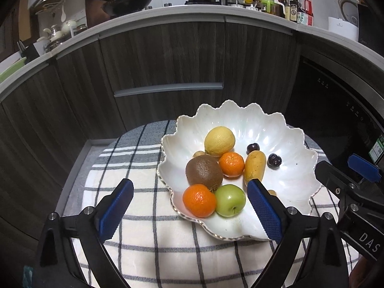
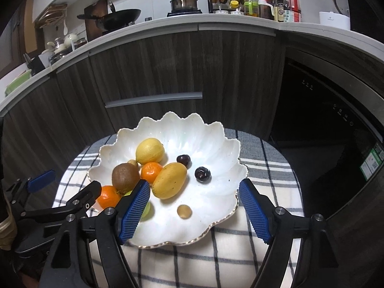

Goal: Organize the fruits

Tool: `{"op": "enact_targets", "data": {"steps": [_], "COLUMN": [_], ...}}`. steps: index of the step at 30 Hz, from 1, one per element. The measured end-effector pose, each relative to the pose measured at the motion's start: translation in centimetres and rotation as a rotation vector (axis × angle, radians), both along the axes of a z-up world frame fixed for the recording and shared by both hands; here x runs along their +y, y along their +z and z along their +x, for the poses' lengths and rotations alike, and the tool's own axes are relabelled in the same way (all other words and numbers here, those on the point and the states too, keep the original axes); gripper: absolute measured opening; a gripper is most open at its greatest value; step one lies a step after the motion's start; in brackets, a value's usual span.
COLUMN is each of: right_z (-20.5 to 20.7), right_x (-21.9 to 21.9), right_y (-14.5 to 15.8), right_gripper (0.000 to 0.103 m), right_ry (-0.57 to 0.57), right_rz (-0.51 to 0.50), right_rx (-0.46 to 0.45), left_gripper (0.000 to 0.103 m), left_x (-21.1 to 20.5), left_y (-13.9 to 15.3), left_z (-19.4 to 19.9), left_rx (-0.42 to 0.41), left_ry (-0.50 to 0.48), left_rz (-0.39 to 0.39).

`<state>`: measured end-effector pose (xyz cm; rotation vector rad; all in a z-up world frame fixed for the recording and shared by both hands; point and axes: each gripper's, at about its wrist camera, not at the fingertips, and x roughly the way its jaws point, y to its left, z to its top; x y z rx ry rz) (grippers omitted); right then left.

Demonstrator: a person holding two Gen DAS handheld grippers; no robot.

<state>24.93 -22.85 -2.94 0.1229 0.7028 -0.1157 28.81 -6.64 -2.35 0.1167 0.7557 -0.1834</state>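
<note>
A white scalloped bowl (image 1: 276, 124) (image 2: 182, 120) holds a lemon (image 1: 219, 141), a kiwi (image 1: 204, 172), two mandarins (image 1: 231, 164) (image 1: 199, 200), a green apple (image 1: 230, 200), a yellow mango (image 2: 170, 183), two dark cherries (image 2: 183, 160) (image 2: 202, 174) and a small brown fruit (image 2: 184, 211). My left gripper (image 1: 190, 184) hangs open above the bowl's near left rim, its blue pads touching nothing. Over the near right side my right gripper (image 2: 194, 183) is open too, with no fruit between its pads. Its left finger hides part of the apple (image 2: 146, 210).
The bowl sits on a checked cloth (image 1: 153, 240) covering a small round table. Dark wood cabinets (image 1: 168, 60) stand close behind, under a counter with a wok (image 1: 134, 0), a pot and bottles. A black appliance front (image 1: 336, 110) is on the right.
</note>
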Motion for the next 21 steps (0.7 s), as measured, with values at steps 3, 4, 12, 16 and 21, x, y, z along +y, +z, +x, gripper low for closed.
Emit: {"op": "enact_targets", "data": {"steps": [3,4,12,16,21], "right_z": [-0.9,-1.2,-3.8,-5.2,-7.2], "right_x": [0.1,0.2,0.6,0.9,1.3], "right_y": [0.7,0.9,2.8,3.8,4.2], "right_gripper": [0.077,0.077,0.077,0.077,0.077], "right_ry": [-0.004,-0.006,-0.012,-0.015,-0.023], "right_rz": [0.0,-0.001,-0.019,-0.032,-0.03], "right_rx": [-0.01,-0.012,-0.037,-0.053,-0.067], "left_gripper": [0.097,0.097,0.097,0.097,0.097], "left_x": [0.3,0.4,1.3,1.8,2.6], "left_y": [0.8,1.1,3.0,3.8,4.0], "left_z": [-1.0,-1.4,-4.1,-5.7,-8.2], "left_rx": [-0.015,-0.019,-0.056,-0.072,-0.082], "left_ry": [0.005,0.007,0.017,0.028,0.041], "left_rz": [-0.001,-0.002,-0.01,-0.014,-0.018]}}
